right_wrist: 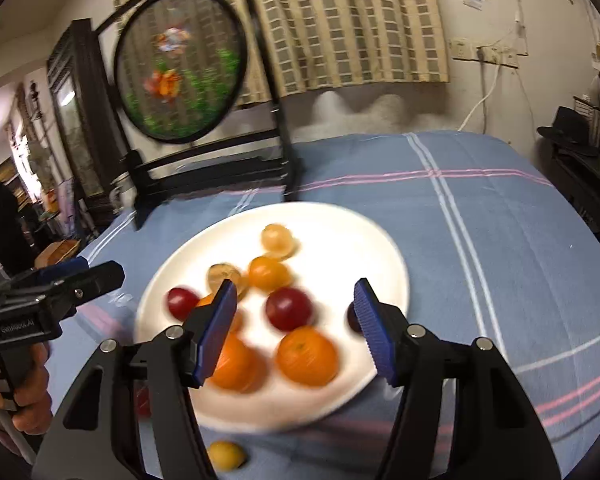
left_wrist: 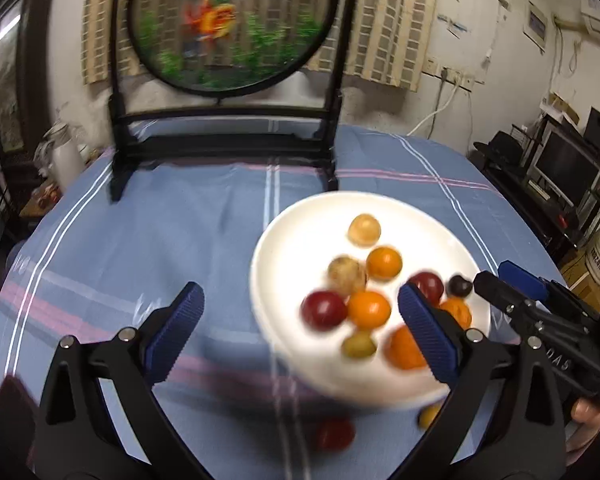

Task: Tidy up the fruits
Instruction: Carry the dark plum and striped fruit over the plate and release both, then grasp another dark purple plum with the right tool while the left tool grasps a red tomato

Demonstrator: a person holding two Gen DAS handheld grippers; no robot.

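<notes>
A white plate [left_wrist: 284, 232] [right_wrist: 340, 216] on the blue checked cloth holds several small fruits: oranges [right_wrist: 306, 356], red ones [right_wrist: 288, 308] and pale yellow ones [left_wrist: 364, 230]. My left gripper [left_wrist: 300, 332] hangs wide open over the plate's near left edge with nothing between its fingers. My right gripper [right_wrist: 296, 320] is open above the plate's near side, its pads apart from the fruit below. Each gripper shows in the other's view: the right gripper [left_wrist: 496, 278] and the left gripper [right_wrist: 100, 276]. A red fruit [left_wrist: 334, 434] and a yellow fruit [right_wrist: 226, 454] lie loose on the cloth in front of the plate.
A black stand with a round embroidered screen [left_wrist: 228, 24] [right_wrist: 180, 64] rises at the table's far edge. A white flask [left_wrist: 66, 160] stands off the table at the left. Shelves with a screen [left_wrist: 564, 168] are at the right. Bare cloth lies left of the plate.
</notes>
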